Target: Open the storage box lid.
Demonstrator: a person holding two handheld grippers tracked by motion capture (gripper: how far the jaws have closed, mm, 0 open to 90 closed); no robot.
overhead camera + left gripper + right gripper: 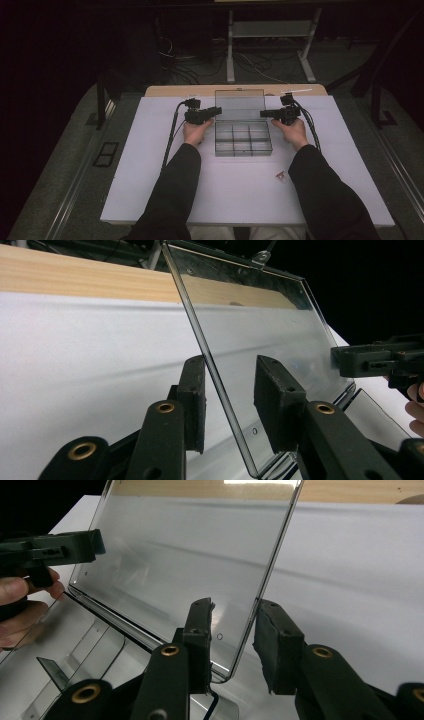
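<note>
A clear plastic compartment box [243, 138] sits mid-table with its lid [240, 104] standing upright at the back. My left gripper [216, 111] is at the lid's left edge and my right gripper [264, 114] is at its right edge. In the left gripper view the lid [260, 340] passes edge-on between the jaws of my left gripper [227, 390], with a gap on each side. In the right gripper view the lid [190, 555] likewise runs between the pads of my right gripper [235, 630] without being pressed. Both grippers are open.
The white table top [150, 165] carries a small pink and white item [281, 176] near the person's right forearm. A wooden strip [75, 277] runs along the table's far edge. Beyond it are metal stand legs [231, 50] and cables on a dark floor.
</note>
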